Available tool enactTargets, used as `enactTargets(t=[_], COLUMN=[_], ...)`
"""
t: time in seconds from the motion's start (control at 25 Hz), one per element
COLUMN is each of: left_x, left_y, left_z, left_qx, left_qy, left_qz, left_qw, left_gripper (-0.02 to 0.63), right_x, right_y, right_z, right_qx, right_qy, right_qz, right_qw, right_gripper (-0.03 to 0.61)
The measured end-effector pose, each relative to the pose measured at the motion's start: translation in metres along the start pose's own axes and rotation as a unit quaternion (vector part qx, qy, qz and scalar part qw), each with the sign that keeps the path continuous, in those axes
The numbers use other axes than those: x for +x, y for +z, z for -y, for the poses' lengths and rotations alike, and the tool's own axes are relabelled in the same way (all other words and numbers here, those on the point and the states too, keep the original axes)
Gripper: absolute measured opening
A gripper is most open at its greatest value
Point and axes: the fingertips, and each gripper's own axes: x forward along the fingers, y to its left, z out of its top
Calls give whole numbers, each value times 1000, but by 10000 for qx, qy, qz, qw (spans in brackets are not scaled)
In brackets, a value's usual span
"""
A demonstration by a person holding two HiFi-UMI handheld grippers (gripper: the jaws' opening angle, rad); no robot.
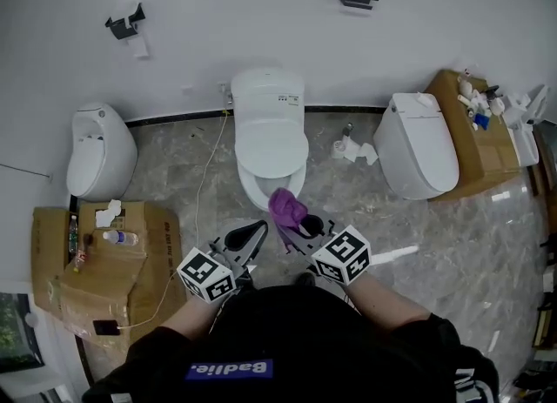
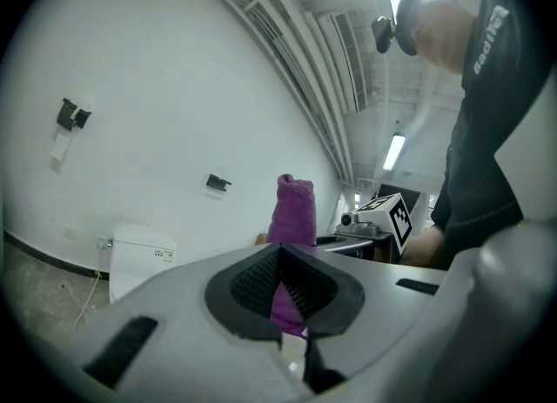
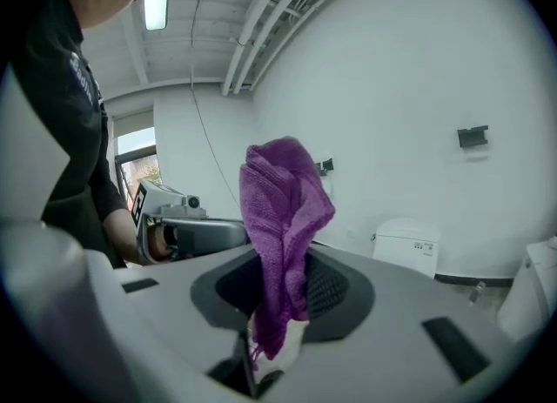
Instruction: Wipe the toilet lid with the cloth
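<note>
The white toilet (image 1: 270,136) stands against the far wall with its lid (image 1: 271,147) down; its tank also shows in the left gripper view (image 2: 139,258) and the right gripper view (image 3: 407,247). A purple cloth (image 1: 287,207) hangs bunched in front of the bowl, with my right gripper (image 1: 302,223) shut on it. In the right gripper view the cloth (image 3: 280,218) rises upright out of the closed right gripper (image 3: 283,292). My left gripper (image 1: 258,229) sits just left of it, shut and empty. The left gripper (image 2: 280,284) looks past its tips at the cloth (image 2: 296,210).
A second toilet (image 1: 100,151) stands at the left and a third (image 1: 418,144) at the right. A cardboard box (image 1: 130,271) with a bottle sits at the left, another box (image 1: 474,144) with clutter at the right. A cable (image 1: 204,175) trails over the marble floor.
</note>
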Motion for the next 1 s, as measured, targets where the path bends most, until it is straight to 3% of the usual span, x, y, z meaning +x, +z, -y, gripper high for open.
enactTargets(t=[0.16,0.48,1.0], left_x=[17,16,-8], left_y=[-8,8,19], left_z=[26,60,73], left_qx=[-200,24,307], left_qy=[63,-300,-396], left_qz=[-5,-97,31], left_qw=[9998,9995,9987], left_gripper=[17,17,17], right_x=[-29,-54,-50], right_y=[3,31,24], right_z=[5,-12,-42], right_qx=[66,245,360], right_qy=[201,172,165], right_qz=[116,813,955], right_qw=[9997,9962,9946], right_gripper=[98,98,98])
